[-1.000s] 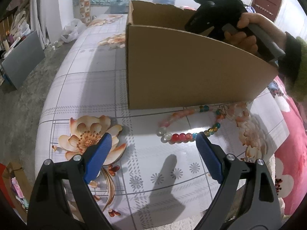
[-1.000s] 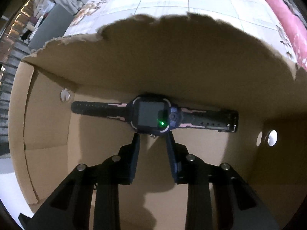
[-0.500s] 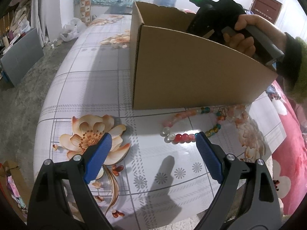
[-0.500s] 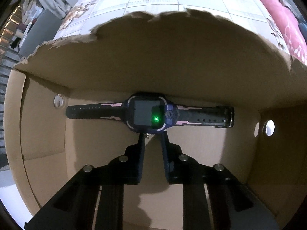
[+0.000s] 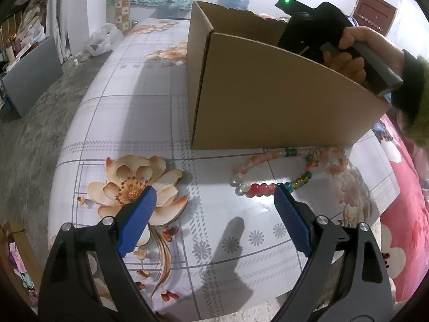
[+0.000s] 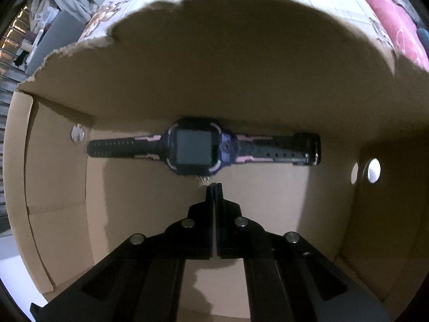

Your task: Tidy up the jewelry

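The right gripper's (image 6: 213,187) jaws are pressed together with nothing between them, pointing down into an open brown cardboard box (image 6: 228,67). Just beyond the tips, a dark purple and pink smartwatch (image 6: 197,149) lies flat on the box floor, its strap running left to right. The left gripper's (image 5: 214,196) jaws are spread wide above the floral table (image 5: 120,102), near a string of multicoloured beads (image 5: 257,189) beside the box.
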The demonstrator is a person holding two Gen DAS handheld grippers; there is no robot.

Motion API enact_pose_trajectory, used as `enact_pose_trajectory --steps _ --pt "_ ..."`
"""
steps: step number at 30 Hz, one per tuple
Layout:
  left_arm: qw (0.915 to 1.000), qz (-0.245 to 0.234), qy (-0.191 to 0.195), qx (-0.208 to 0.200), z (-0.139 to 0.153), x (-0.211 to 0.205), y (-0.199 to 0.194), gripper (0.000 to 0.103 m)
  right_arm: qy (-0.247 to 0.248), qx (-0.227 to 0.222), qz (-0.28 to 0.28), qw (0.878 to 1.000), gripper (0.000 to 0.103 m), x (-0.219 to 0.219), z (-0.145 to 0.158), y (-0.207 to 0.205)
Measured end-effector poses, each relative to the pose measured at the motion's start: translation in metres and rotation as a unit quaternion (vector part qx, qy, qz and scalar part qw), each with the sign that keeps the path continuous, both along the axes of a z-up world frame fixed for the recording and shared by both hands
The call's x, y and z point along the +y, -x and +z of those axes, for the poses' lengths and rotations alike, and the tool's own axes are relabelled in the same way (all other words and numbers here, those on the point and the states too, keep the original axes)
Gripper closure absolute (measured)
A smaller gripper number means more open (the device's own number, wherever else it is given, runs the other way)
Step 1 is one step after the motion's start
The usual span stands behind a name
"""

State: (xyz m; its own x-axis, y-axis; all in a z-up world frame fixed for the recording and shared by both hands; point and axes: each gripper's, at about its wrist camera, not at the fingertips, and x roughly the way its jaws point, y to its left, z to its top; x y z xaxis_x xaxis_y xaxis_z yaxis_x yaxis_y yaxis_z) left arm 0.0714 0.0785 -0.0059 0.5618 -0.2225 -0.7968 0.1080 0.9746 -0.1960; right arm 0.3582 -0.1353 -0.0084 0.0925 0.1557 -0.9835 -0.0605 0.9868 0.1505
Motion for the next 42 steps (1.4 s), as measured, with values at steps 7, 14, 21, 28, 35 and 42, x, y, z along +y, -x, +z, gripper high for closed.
enact_pose_trajectory --steps 7,14,21,28,35,42 --pt "1.0000 0.001 0.002 0.004 -0.002 0.001 0.000 0.018 -0.009 0.002 0.004 1.000 0.102 -0.007 0.004 0.009" --pt "1.0000 -0.005 -0.003 0.002 -0.002 -0.005 -0.002 0.018 -0.018 -0.012 -0.004 1.000 0.102 0.001 0.009 -0.004" --pt "1.0000 0.002 0.000 0.008 -0.005 -0.001 -0.003 0.018 -0.002 0.003 -0.015 1.000 0.103 0.010 0.001 -0.002" --pt "1.0000 0.004 0.003 0.006 -0.005 0.001 -0.002 0.018 0.002 0.006 -0.006 1.000 0.103 0.014 0.001 -0.007" --pt "0.9999 0.009 0.006 0.010 -0.008 0.005 0.001 0.018 -0.026 0.016 -0.014 0.999 0.103 0.004 -0.002 -0.001" --pt "0.9999 0.006 0.005 0.012 -0.008 0.004 0.001 0.018 -0.070 0.028 -0.019 0.997 0.103 -0.016 0.006 0.024"
